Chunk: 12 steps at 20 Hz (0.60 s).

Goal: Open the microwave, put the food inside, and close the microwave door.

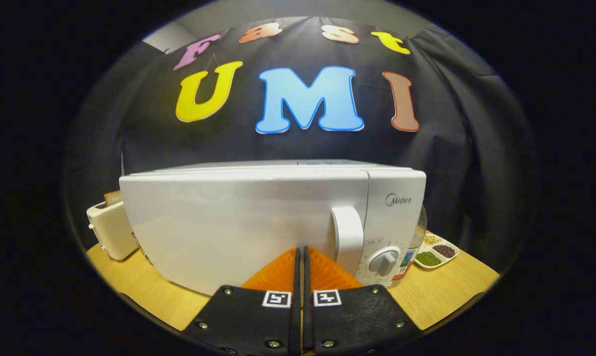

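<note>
The camera rides on the gripper (301, 249), whose closed fingers rise from the bottom centre of the frame. It looks forward, level and slightly low, straight at the closed door of the microwave (258, 222), very near. The wooden table (441, 291) spans the lower frame; a toaster (111, 230) sits at lower left, a divided dish (437, 251) lower right.

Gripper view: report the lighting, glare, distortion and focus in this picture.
Gripper view: even, soft light on the microwave, with no hard glare on its closed door; fisheye bending bows its top edge and the table outward; the shut gripper and the handle are sharp, while the toaster sits dimmer and softer.
</note>
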Tool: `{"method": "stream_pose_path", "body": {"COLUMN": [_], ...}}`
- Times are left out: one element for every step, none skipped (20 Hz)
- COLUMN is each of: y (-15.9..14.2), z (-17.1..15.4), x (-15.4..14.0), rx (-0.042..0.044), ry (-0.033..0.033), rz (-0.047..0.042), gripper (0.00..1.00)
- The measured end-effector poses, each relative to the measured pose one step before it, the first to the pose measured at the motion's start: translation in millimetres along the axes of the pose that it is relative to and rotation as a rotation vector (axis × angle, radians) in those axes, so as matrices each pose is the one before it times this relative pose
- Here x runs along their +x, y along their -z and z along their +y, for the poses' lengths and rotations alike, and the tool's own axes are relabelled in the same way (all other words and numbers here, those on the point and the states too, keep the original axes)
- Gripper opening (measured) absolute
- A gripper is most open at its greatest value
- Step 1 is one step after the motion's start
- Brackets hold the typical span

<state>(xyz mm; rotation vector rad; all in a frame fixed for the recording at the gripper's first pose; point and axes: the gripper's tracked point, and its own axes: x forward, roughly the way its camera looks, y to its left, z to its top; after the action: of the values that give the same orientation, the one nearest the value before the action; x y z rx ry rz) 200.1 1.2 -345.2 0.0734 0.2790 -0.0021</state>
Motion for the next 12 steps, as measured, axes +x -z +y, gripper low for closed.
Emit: {"method": "stream_pose_path", "body": {"y": [1.51, -2.93, 3.69, 0.72, -2.52, -3.86, -2.18, -2.91, -1.96, -1.08, -2.04, -2.92], "z": [-1.02, -0.12, 0.18, -1.24, 1.53, -0.16, 0.06, 1.17, -0.44, 0.53, 0.95, 0.64], "x": [-1.71, -0.4, -0.78, -3.4, -4.46, -6.12, -7.23, -8.13, -10.37, -11.97, -12.45, -12.73], "rx": [-0.00576, -0.00982, -0.0011, 0.01236, 0.01557, 0.00639, -0.00081, -0.00508, -0.00566, -0.00465, -0.0002, 0.00608], "ry": [0.00132, 0.00091, -0.00731, -0.00404, -0.01283, -0.00514, -0.00652, -0.01048, -0.00484, -0.0103, -0.01069, -0.00931], "rz": [0.01347, -0.00338, 0.01496, 0.01223, 0.00086, -0.00403, -0.00156, -0.00246, -0.00395, -0.00454, -0.00186, -0.00527], "gripper": [0.05, 0.05, 0.05, 0.05, 0.05, 0.05, 0.05, 0.05, 0.05, 0.05, 0.05, 0.05]}}
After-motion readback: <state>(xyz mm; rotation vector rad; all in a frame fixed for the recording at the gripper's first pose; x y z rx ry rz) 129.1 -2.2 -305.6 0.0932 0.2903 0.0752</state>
